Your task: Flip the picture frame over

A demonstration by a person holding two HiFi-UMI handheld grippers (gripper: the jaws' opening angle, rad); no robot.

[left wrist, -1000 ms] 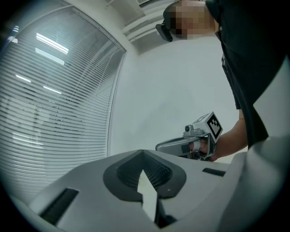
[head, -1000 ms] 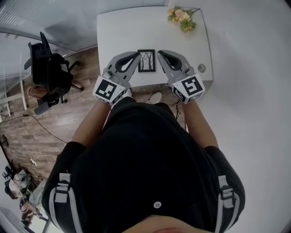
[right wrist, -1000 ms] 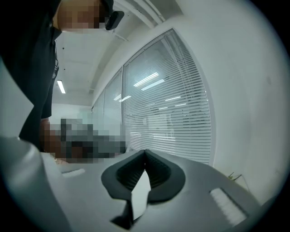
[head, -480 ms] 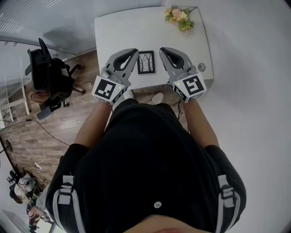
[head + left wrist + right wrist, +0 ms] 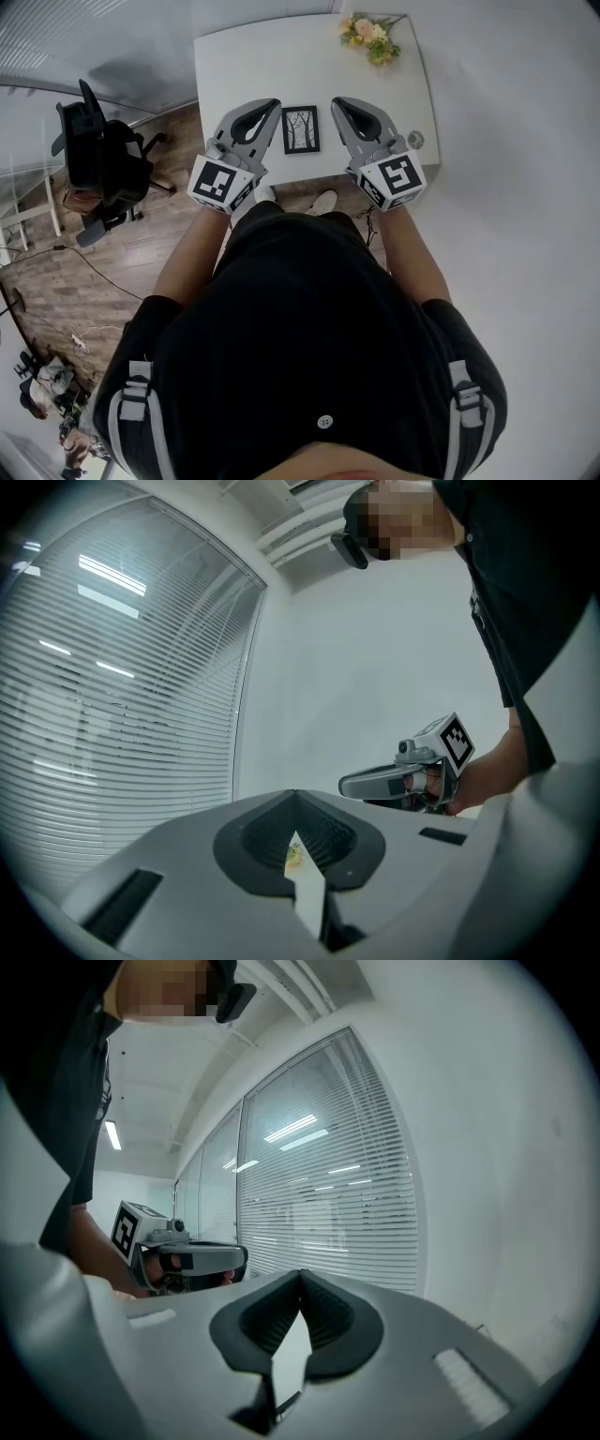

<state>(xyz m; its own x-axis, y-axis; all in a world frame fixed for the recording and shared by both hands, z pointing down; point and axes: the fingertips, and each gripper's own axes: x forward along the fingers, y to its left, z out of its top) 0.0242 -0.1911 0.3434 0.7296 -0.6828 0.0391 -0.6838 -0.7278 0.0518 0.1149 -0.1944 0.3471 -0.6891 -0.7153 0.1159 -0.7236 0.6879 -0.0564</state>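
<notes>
White table (image 5: 244, 66), picture frame (image 5: 301, 129), flowers (image 5: 367, 37) far corner, chair (image 5: 98, 155) beside

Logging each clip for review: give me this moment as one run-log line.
stage: pre-grasp | picture frame: flat on table, image up, not flipped | left gripper: shut, empty, left of frame | right gripper: shut, empty, right of frame

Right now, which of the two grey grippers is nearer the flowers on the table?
The right gripper: the flowers lie at the table's far right corner, beyond its tip. The left gripper is across the picture frame, farther away.
</notes>
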